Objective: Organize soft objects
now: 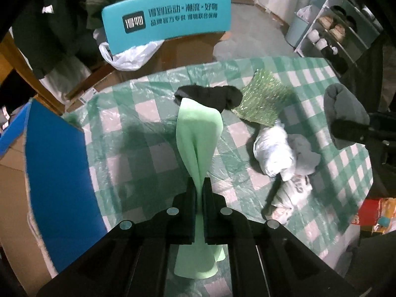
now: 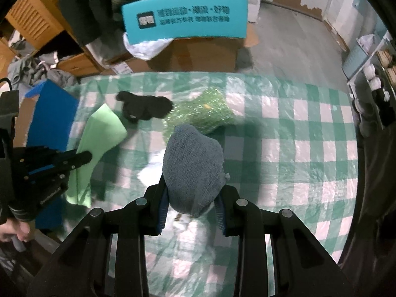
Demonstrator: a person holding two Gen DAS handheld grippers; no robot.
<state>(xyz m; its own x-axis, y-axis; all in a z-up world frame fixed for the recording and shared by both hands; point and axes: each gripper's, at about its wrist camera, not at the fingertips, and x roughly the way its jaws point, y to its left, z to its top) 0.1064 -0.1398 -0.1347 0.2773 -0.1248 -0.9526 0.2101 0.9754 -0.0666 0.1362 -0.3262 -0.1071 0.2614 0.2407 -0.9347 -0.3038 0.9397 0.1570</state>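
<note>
While the left gripper (image 1: 199, 185) is clamped on a light green cloth (image 1: 198, 133), pinched and hanging above the checked tablecloth (image 1: 138, 133), the right gripper (image 2: 191, 198) grips a grey knitted bundle (image 2: 193, 165) between its jaws. A black sock (image 1: 210, 96) and a glittery green pad (image 1: 262, 99) lie touching near the table's far edge. A crumpled plastic bag (image 1: 272, 151) lies nearer the right side.
</note>
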